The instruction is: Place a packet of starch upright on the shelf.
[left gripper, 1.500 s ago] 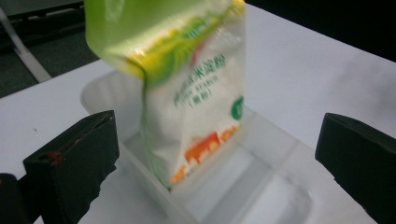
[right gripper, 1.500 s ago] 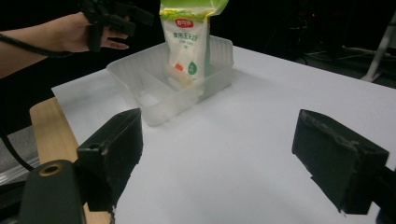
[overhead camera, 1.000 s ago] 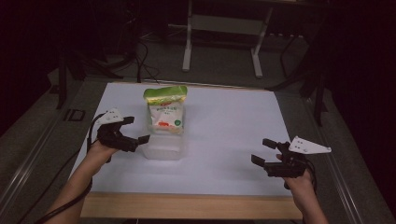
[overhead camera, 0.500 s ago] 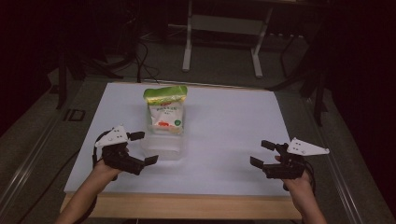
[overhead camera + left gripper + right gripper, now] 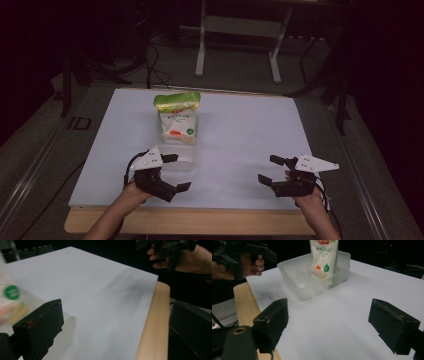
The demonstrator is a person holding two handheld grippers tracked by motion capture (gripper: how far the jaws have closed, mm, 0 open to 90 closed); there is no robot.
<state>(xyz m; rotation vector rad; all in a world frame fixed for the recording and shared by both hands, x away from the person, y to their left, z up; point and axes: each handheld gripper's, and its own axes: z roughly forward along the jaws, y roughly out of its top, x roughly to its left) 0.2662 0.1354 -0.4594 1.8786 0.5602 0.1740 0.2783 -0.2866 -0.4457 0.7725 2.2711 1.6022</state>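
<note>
Bag (image 5: 177,116) stands upright in the far end of a clear plastic tub (image 5: 178,159) on the white sheet (image 5: 240,135), left of centre on the table (image 5: 200,221). Long axis of the bag is vertical; the tub's long axis runs away from the person. Left gripper (image 5: 173,172) is held just beside the tub's near end, jaws spread wide and empty, one jaw alongside the near wall, the other out over bare sheet. Right gripper (image 5: 267,169) is held well apart to the right near the front edge, jaws also wide and empty. Left is judged the nearer hand; the bag lies forward of its jaws, so any reach is forward and up over the near rim. In the right gripper view the tub (image 5: 313,277) is seen whole from the side, with the bag (image 5: 323,256) leaning on the far wall and something small and pale at its foot, too blurred to identify. In the left gripper view just a blurred strip of bag (image 5: 10,297) is caught at the frame edge.
</note>
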